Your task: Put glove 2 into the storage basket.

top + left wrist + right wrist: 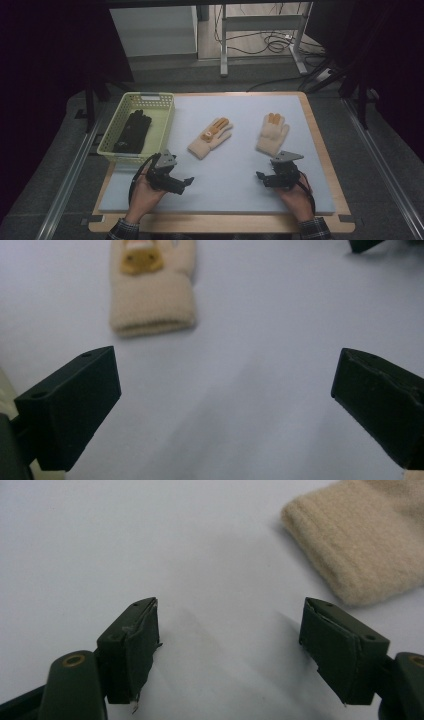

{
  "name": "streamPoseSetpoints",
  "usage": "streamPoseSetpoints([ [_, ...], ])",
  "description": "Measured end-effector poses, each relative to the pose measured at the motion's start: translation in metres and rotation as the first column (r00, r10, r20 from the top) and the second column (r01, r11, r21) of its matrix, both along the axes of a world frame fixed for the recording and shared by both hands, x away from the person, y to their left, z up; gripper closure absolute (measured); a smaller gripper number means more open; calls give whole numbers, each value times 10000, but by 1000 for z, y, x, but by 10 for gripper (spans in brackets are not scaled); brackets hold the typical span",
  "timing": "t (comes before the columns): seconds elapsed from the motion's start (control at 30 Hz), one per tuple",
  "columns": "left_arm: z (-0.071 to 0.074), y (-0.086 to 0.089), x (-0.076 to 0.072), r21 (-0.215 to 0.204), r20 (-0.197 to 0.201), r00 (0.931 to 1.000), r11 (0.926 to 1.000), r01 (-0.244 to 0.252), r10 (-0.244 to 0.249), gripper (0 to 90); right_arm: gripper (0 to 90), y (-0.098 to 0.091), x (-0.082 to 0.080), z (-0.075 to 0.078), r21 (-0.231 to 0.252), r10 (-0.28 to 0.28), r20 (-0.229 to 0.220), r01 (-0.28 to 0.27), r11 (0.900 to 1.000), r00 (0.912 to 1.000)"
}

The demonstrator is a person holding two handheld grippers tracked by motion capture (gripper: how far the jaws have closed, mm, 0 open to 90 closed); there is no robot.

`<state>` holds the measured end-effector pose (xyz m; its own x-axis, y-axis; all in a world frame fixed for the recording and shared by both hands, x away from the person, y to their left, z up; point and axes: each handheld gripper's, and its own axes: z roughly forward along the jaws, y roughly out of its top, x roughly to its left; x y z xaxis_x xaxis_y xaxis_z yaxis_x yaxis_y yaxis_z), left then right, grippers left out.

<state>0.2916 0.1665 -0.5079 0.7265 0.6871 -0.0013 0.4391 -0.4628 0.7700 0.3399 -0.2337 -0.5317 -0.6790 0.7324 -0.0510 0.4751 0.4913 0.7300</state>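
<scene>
left gripper (pixel 186 183) wide, empty, near mat's (pixel 310 190) front-left | right gripper (pixel 261 178) wide, empty | gloves (pixel 210 138) mid-mat, basket (pixel 161 131) at left edge | advice: close on cuff (pixel 152 307) squarely, lift clear

Pale blue-grey mat (pixel 225 170), edged by light wood table (pixel 322 150). Yellow-green lattice basket (pixel 162 125) at ten o'clock, black glove (pixel 132 131) inside. Cream knit glove (pixel 210 137) at centre, orange fingers and an orange-brown patch. Second cream glove (pixel 271 134) at two o'clock, orange fingertips. Black left gripper (pixel 182 184) at seven, black right gripper (pixel 262 179) at five. Dark plaid sleeves (pixel 315 231).
</scene>
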Motion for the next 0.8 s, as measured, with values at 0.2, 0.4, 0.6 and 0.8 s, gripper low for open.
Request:
streamPoseSetpoints([
  [0.2, -16, 5, -4, 476, -183, 9990, 9980, -406, 415, 0, 231, 0, 0, 0, -13, -11, 5, 11, 10000, 10000],
  [0.4, -35, 8, -4, 874, -507, 9959, 9937, -707, 753, 1, 214, 0, 1, 0, 57, 28, -110, -27, 10000, 9999],
  [0.6, -43, 11, 1, 549, -1040, 9912, 9956, -765, 819, 10, 259, -1, 0, 1, 164, 108, -89, -107, 9998, 9999],
  [0.8, -44, 11, 1, 500, -1048, 9910, 9957, -785, 834, 10, 350, -10, 2, 10, 416, -178, -116, 182, 9990, 9998],
])
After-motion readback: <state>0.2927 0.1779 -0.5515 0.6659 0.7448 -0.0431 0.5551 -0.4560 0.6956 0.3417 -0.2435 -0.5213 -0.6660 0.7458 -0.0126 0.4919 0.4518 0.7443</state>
